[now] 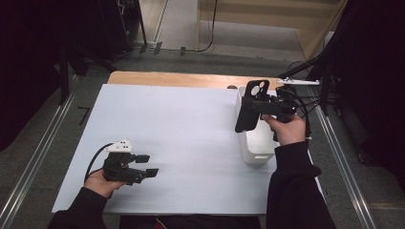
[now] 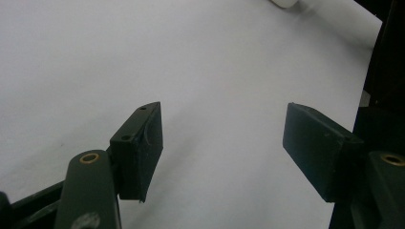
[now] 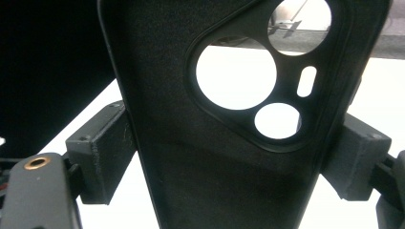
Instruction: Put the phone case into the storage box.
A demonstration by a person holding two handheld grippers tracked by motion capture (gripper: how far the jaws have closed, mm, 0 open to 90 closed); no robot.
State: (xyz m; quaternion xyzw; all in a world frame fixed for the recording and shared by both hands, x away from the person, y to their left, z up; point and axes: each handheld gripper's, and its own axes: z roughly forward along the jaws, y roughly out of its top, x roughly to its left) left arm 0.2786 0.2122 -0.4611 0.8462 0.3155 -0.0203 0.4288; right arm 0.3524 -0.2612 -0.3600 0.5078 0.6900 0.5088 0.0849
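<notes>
Right gripper fingers clamped on both edges of a black soft-plastic phone case with round camera cutouts, held upright above a white rectangular plastic bin at the worktop's right side. Left gripper low over the white worktop sheet near its front-left corner, fingers spread apart, nothing between them.

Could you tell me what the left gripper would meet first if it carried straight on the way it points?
Probably just the bare white table sheet: the left gripper has open, empty jaws angled down at it.
</notes>
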